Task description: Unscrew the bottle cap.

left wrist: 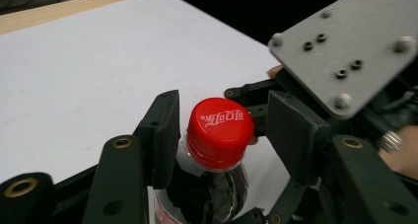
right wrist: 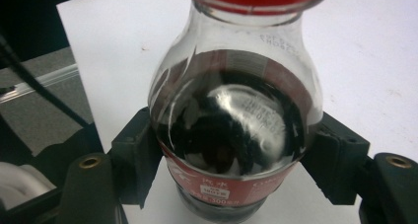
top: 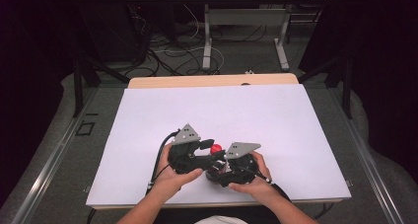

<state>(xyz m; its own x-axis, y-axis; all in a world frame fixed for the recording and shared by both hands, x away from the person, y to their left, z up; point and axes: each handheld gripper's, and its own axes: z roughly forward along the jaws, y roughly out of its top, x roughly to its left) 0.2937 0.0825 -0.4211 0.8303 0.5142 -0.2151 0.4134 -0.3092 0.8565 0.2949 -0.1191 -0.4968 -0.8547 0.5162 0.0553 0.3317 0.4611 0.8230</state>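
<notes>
— Bottle (right wrist: 234,130) position: where do we find it?

— We see it upright on the white table (top: 276,115), near the person's edge, its body clamped between the pads of the right gripper (right wrist: 231,160) at the label.

— And the red cap (left wrist: 220,131)?

— We place it between the jaws of the left gripper (left wrist: 224,135). One pad lies against the neck below the cap; the other stands apart, so that gripper is released.

One bottle (right wrist: 231,135), two grippers
</notes>
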